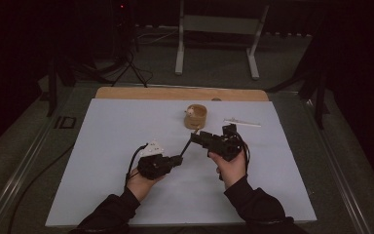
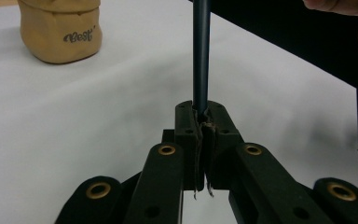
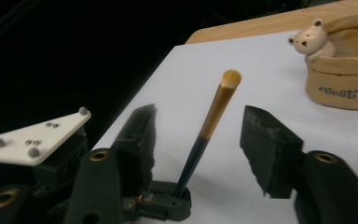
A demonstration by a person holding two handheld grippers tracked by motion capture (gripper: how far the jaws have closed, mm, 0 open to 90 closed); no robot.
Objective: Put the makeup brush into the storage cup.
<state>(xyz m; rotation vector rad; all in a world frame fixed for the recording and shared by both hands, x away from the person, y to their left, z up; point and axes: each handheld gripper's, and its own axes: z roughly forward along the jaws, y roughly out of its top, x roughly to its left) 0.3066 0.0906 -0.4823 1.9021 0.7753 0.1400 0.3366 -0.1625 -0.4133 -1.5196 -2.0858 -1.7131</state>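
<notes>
My left gripper is shut on the dark lower end of a thin stick with an amber upper part, and holds it up off the white sheet. In the left gripper view the dark shaft rises straight from my shut left gripper. My right gripper stands open, one pad on each side of the stick's amber part without touching it. In the high view the right gripper points left at the stick's upper end.
A tan pot with a small bear figure on its rim stands behind the grippers. A thin white object lies to its right. The white sheet covers a wooden board.
</notes>
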